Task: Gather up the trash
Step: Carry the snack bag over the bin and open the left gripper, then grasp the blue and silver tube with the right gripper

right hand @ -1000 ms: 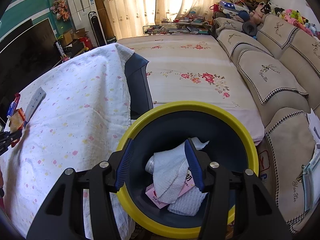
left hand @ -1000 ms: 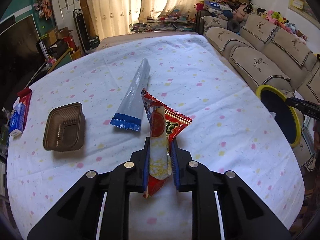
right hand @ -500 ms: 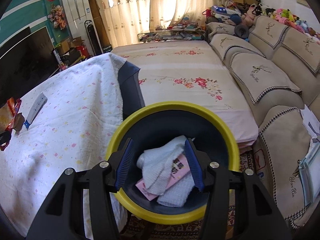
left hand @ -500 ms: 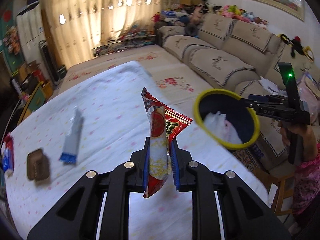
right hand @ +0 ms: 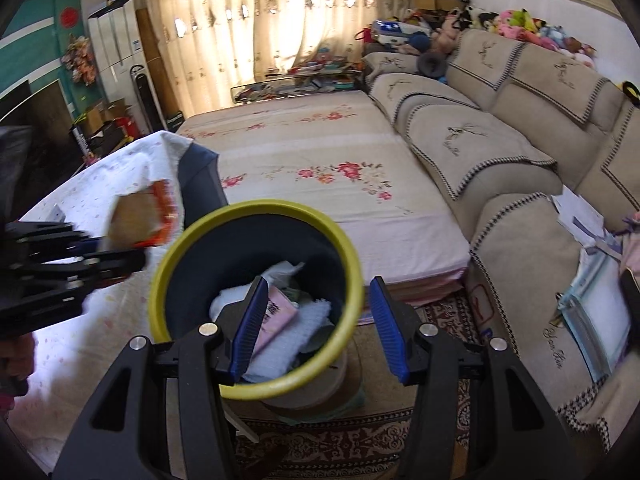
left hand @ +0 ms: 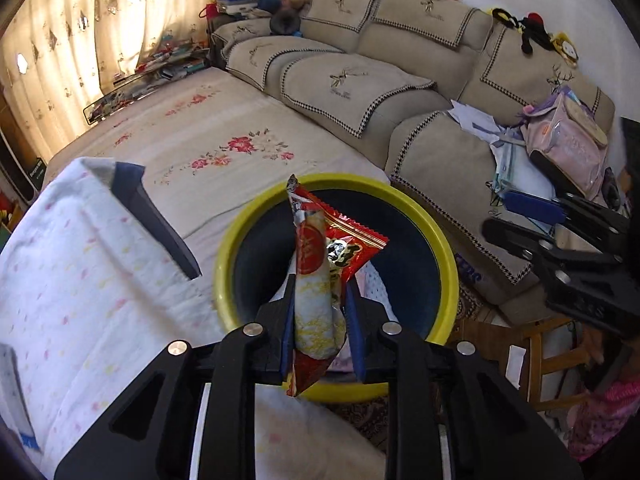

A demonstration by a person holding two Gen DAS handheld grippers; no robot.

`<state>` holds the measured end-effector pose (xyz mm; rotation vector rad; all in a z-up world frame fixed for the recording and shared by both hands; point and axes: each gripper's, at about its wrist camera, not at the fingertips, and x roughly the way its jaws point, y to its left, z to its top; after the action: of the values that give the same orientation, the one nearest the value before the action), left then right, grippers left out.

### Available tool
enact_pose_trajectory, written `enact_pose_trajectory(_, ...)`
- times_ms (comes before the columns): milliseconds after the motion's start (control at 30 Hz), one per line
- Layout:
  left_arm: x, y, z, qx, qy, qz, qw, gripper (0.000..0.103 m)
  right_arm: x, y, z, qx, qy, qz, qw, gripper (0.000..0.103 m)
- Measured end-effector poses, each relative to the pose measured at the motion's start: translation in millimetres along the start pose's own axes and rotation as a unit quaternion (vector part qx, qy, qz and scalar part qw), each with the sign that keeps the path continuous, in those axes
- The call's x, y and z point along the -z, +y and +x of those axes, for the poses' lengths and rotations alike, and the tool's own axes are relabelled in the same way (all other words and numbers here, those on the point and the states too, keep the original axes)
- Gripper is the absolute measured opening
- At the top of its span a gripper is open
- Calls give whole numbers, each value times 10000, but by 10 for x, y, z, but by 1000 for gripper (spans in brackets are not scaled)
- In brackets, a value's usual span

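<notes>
My left gripper [left hand: 318, 320] is shut on a red snack wrapper [left hand: 320, 268] and holds it upright just above and in front of the yellow-rimmed dark bin [left hand: 440, 240]. In the right wrist view the bin [right hand: 256, 216] holds tissues and a pink packet. My right gripper [right hand: 318, 324] is open, its blue pads astride the bin's near right rim without pressing on it. The left gripper [right hand: 92, 256] with the wrapper [right hand: 140, 220] shows blurred at the bin's left. The right gripper [left hand: 560, 240] shows at the right edge of the left wrist view.
The table with a white dotted cloth [left hand: 80, 280] lies to the left of the bin. A low floral-covered bed [right hand: 320, 160] lies behind it. A beige sofa [right hand: 520, 140] runs along the right with papers and bags. A wooden stool [left hand: 540, 360] stands near the bin.
My left gripper has swung right from the table with the wrapper, up to the bin. The bin has shifted within my right gripper, whose jaws stand wider now.
</notes>
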<state>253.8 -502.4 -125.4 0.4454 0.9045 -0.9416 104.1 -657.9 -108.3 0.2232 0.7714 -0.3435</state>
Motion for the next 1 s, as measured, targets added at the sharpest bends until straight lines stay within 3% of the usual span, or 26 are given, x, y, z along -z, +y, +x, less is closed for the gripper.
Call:
enact_pose_trajectory(167, -177, 8, 371, -23, 125, -137, 9998, 67, 72, -106, -8, 55, 59, 88, 9999, 51)
enact_pose_trajectory(467, -80, 264, 226, -215, -17, -366, 9991, 92, 98, 38, 21, -4, 110, -20, 9999, 52)
enact_pose_trajectory(600, -84, 340, 116, -176, -53, -479, 9987, 92, 83, 150, -35, -59, 41, -102, 9999, 52)
enact_pose_trajectory(800, 78, 408, -392, -174, -501, -566, 9970, 92, 82, 274, -92, -92, 18, -201, 9998, 54)
enact_pose_trajectory(1000, 713, 704, -1213, -667, -1014, -1049, 9870, 92, 46, 592, 34, -324, 160, -426, 9984, 55)
